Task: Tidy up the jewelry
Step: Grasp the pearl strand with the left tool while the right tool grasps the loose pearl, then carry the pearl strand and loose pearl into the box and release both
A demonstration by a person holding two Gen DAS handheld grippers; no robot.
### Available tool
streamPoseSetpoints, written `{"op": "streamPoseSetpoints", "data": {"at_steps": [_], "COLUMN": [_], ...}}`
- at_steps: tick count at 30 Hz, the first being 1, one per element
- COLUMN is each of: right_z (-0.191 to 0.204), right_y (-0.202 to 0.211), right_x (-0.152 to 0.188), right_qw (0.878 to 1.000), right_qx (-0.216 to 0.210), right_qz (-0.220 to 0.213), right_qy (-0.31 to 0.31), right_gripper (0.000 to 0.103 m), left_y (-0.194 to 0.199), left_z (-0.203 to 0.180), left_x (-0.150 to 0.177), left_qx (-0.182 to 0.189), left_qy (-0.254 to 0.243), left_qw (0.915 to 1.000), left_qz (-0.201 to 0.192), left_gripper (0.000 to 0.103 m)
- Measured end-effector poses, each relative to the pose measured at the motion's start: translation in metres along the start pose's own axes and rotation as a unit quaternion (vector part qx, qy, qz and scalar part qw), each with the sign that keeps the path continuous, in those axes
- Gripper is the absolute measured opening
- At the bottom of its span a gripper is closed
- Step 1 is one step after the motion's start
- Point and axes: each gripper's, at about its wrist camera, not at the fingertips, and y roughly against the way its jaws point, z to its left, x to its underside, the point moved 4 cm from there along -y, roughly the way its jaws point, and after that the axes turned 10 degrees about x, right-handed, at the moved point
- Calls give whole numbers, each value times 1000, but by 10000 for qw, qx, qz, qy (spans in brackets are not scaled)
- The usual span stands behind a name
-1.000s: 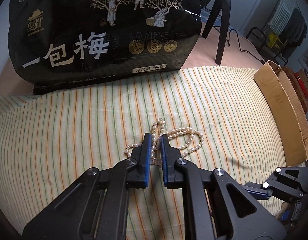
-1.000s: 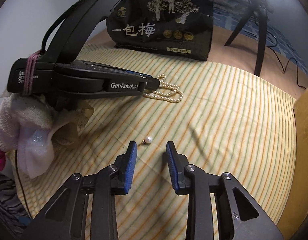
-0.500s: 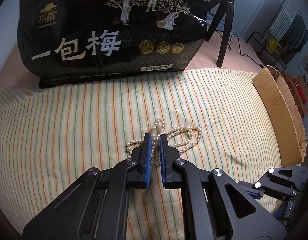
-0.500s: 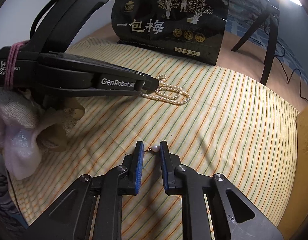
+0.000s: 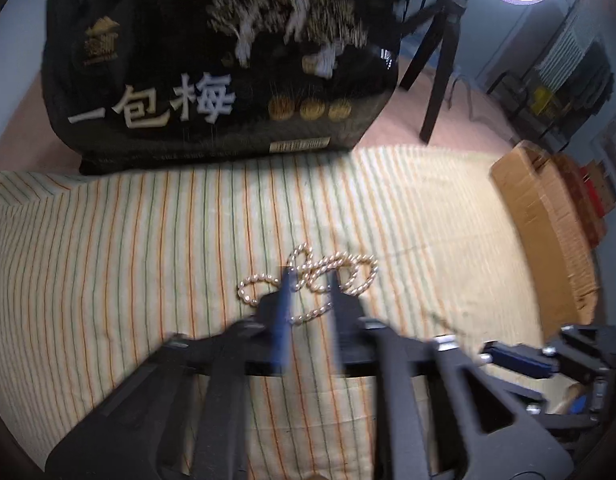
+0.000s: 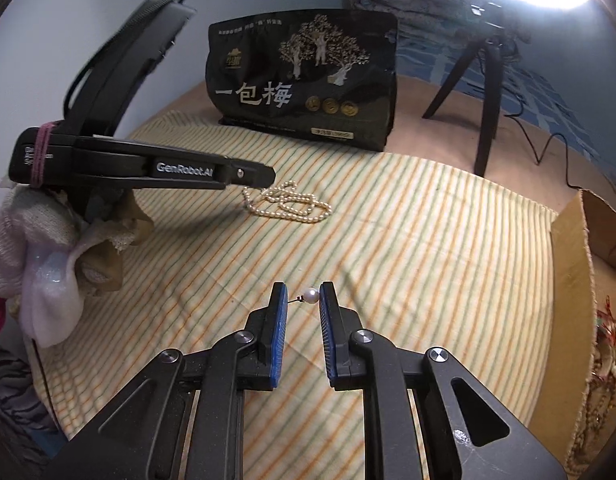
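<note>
A pearl necklace [image 5: 312, 280] lies coiled on the striped cloth [image 5: 108, 260]; it also shows in the right wrist view [image 6: 292, 202]. My left gripper [image 5: 311, 286] is open, its fingertips over the near part of the necklace, a strand between them. The view is motion-blurred. A single pearl earring [image 6: 310, 295] on a thin pin lies on the cloth between the tips of my right gripper [image 6: 303, 300], touching the right finger. The right jaws stand slightly apart around it, not clamped.
A large black printed bag [image 5: 228, 68] stands at the back of the cloth. A black tripod [image 6: 484, 92] stands behind on the right. A cardboard box [image 6: 576, 264] sits along the right edge. The gloved hand [image 6: 48, 264] holds the left gripper.
My left gripper has opened from nearly shut on the necklace strand and pulled back slightly. My right gripper narrowed around the pearl earring, then widened a little and rose.
</note>
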Motion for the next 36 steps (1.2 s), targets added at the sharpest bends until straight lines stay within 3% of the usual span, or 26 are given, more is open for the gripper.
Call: {"op": "streamPoseSetpoints", "data": {"at_steps": [2,9,10,13,15,25,36], "right_z": [0,-2,-3,-4,-5,-17,-44], "right_y": [2,3,2,1,0,15,62], "right_x": [1,0,-1,-1,-1,-8,-20], "right_qw": [10000,10000,10000,9999,9998,9995,9978], "right_qx": [11,27,37,92,130,245,355], "right_qz": [4,9,13,86,105,-18,-342], "right_qy": [31,-3,-13,-51,-65,-182,-432], "right_gripper": [14,14,14,14,14,14,14], "left_y": [-7,-25,-26,-28,-31,-3,57], "left_z": [-3,-9,-11,-17,-18,-11,-41], "left_x": [1,6,6,6,4,-2,-17], "left_qx": [-257,-566,-581,-502,-362,43,487], "left_qy": [-134,-527,-624,-810,-738,-409,-395], "left_qw": [9996,9970,9964,9954,9966,9988,9945], "left_qz": [26,56,-4,-64,-51,-277,-836], "left_gripper": [68,66,62,33,6,5,5]}}
